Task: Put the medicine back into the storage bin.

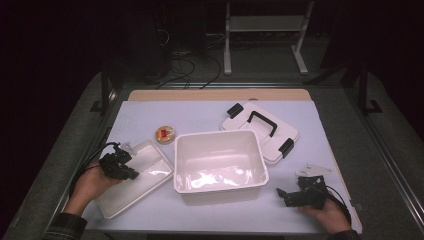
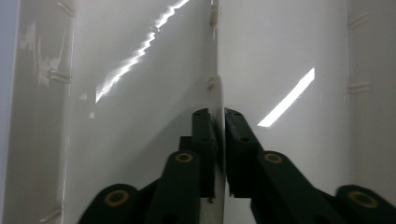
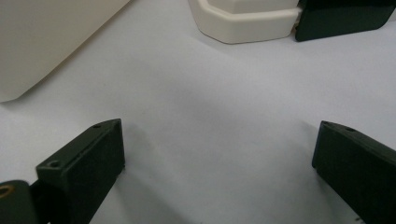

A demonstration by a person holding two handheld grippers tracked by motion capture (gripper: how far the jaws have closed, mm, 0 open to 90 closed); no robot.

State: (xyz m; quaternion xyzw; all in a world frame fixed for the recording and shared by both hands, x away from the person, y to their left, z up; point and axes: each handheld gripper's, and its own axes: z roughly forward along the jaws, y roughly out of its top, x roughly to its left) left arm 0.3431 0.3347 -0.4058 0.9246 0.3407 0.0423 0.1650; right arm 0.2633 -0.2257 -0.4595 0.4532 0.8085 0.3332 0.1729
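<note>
Nearest first: left hand point(image 1: 90, 182) comes in low at the surface's point(image 1: 200, 115) near-left corner, forearm angled up and inward, carrying the left gripper point(image 1: 131, 172) with its tips over the shallow white tray point(image 1: 125, 195). Left gripper view looks straight along the jaws: they straddle a thin upright wall of the tray point(image 2: 217, 56), one black pad close on either side, the wall running away from the camera in line with the jaws. Pads sit very near the plastic; cannot tell whether they press it or stand just off it. Tray lies flat on the surface, long axis running from the near-left corner up towards the bin, its far corner just beside the bin's left wall. So the tray is already between the left jaws, and the left hand is by far the nearer one. Right hand point(image 1: 327, 212) rests at the near-right edge, right gripper point(image 1: 282, 196) level and pointing left towards the bin, well apart from the tray. Its jaws stand wide apart over bare surface point(image 3: 210, 84), nothing between them. Middle ground: deep white bin point(image 1: 220, 192), open, upright. Behind and right of it, the lid point(image 1: 240, 125) lies flat, black handle up, touching or just beside the bin's far-right corner; its edge and a black latch point(image 3: 341, 18) show ahead of the right jaws. Farther left, a small round dish point(image 1: 165, 134) with something red, near the tray's far end.
</note>
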